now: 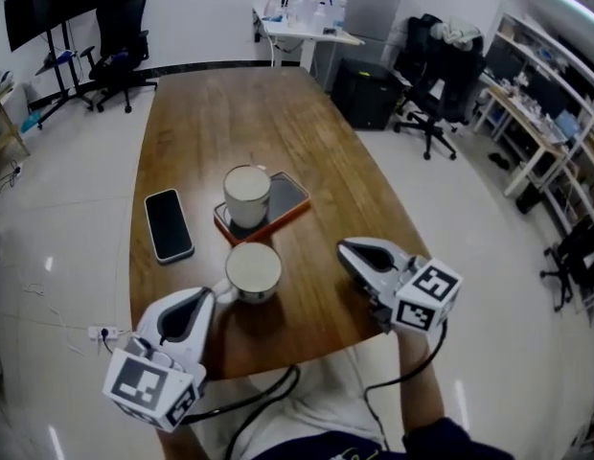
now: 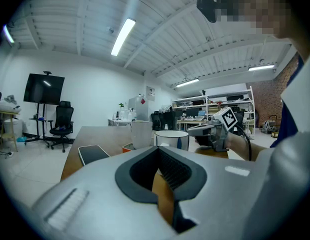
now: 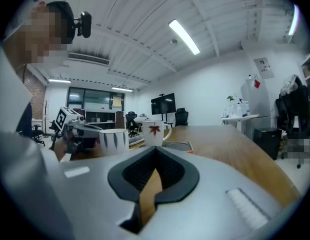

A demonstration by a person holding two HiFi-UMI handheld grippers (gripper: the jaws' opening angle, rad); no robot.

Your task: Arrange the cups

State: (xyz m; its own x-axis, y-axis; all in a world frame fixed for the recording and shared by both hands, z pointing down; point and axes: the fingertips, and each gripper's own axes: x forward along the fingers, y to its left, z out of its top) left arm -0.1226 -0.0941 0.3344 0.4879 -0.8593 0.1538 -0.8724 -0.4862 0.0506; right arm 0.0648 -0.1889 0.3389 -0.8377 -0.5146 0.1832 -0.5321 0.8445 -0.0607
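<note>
Two cups stand near the middle of the wooden table (image 1: 239, 113). The far cup (image 1: 247, 193), white with a red leaf on it, sits on an orange-cased device (image 1: 289, 197). The near cup (image 1: 253, 268), white with blue stripes, stands on bare wood just in front of it. A black phone (image 1: 169, 224) lies to their left.

The left gripper (image 1: 207, 296) is at the table's near edge with its jaws clenched on nothing. Its tip is just beside the near cup's handle, and I cannot tell if they touch. The right gripper (image 1: 345, 249) is off to the right, apart from both cups, jaws pressed together and empty.
</note>
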